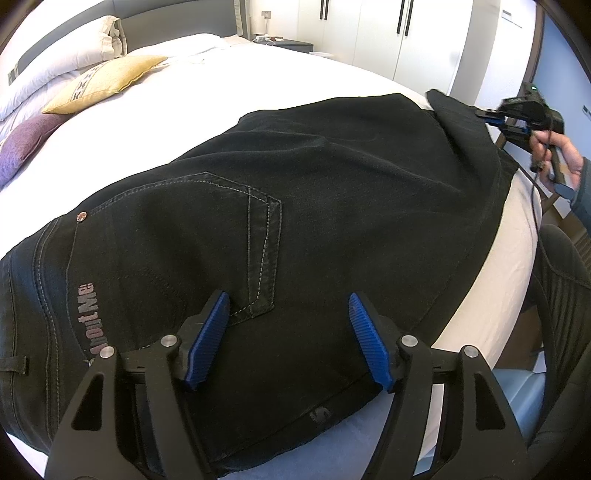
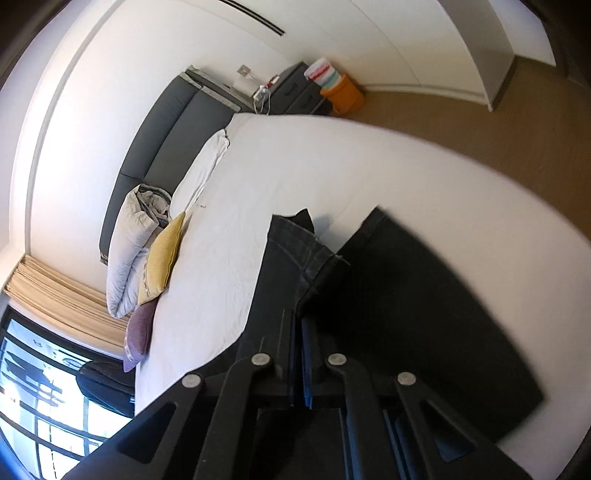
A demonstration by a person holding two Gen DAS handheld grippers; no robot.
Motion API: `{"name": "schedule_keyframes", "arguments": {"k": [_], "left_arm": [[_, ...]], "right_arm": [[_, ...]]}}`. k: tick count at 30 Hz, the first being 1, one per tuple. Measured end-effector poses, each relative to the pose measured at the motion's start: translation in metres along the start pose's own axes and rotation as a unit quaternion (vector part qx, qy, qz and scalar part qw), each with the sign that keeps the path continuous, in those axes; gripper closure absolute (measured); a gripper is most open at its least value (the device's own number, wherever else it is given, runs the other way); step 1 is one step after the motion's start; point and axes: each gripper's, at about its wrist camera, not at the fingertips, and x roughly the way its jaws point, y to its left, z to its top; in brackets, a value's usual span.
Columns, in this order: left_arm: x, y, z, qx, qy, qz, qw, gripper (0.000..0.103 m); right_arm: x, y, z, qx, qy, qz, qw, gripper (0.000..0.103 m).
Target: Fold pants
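Observation:
Black jeans (image 1: 295, 206) lie spread across the white bed (image 1: 258, 74), waist end at the left with a back pocket and pink lettering showing. My left gripper (image 1: 290, 314) is open, its blue pads just above the seat of the jeans, holding nothing. My right gripper (image 1: 491, 120) is at the far right, shut on the leg end of the jeans and lifting it off the bed. In the right wrist view the right gripper (image 2: 299, 325) is shut on the dark denim (image 2: 388, 314), which hangs folded over the bed.
Pillows lie at the head of the bed: white (image 1: 55, 55), yellow (image 1: 103, 81) and purple (image 1: 26, 144). A nightstand (image 2: 295, 92) and an orange bin (image 2: 343, 96) stand by the headboard. Wardrobe doors (image 1: 388, 33) are behind. The bed edge (image 1: 498, 295) runs along the right.

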Motion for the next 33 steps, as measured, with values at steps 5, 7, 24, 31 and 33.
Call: {"name": "schedule_keyframes", "arguments": {"k": [5,7,24,31,33], "left_arm": [[0.002,-0.005,0.0,0.003,-0.004,0.006,1.0,0.031],[0.003,-0.008,0.0,0.003,-0.007,0.01,0.9999,0.03],[0.002,-0.02,0.007,-0.001,-0.003,0.034,0.9994,0.027],[-0.008,-0.022,0.006,-0.01,-0.017,0.022,0.9996,0.027],[-0.015,-0.024,0.006,-0.01,-0.029,0.019,0.9994,0.027]], "right_arm": [[-0.033,-0.013,-0.014,0.002,-0.01,-0.026,1.0,0.099],[-0.043,-0.02,-0.023,0.003,-0.011,-0.042,0.999,0.099],[-0.041,-0.042,-0.044,0.016,-0.013,-0.099,0.995,0.099],[-0.052,-0.045,-0.041,0.028,-0.007,-0.124,0.992,0.098],[-0.061,-0.033,-0.04,0.001,-0.01,-0.175,0.984,0.095]]}}
